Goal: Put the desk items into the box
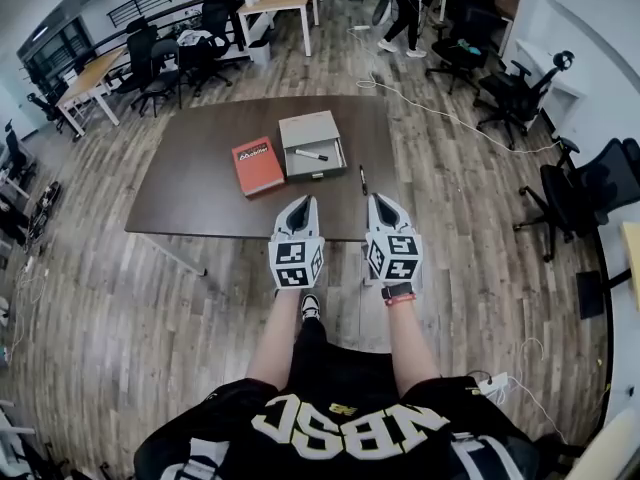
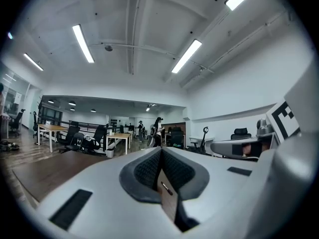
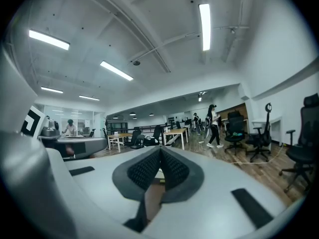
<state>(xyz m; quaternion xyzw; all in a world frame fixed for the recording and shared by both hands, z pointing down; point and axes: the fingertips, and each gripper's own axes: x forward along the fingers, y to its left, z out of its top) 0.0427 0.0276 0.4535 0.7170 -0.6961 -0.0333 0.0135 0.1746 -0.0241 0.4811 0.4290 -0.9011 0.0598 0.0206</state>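
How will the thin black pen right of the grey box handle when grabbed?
The thin black pen looks slim and round, so it may roll if nudged on the brown table. Probably light and stiff; lying flat, awkward to pinch.

Matt dark-brown wood grain on the surface (image 1: 190, 203). Paler, greyish wood planks with a soft sheen across the floor (image 1: 110, 318). Flat grey, card-like matt on the box (image 1: 308, 128). Smooth red cover, slightly glossy, on the book (image 1: 257, 166). Smooth matt white plastic on the shells of the left tool (image 1: 299, 201) and right tool (image 1: 384, 200); dark, rough-knurled, rubbery-looking pads (image 2: 144, 171) inside. Matt black-and-white print on the marker cubes (image 1: 296, 263). Black cloth with white lettering on the shirt (image 1: 340, 428).
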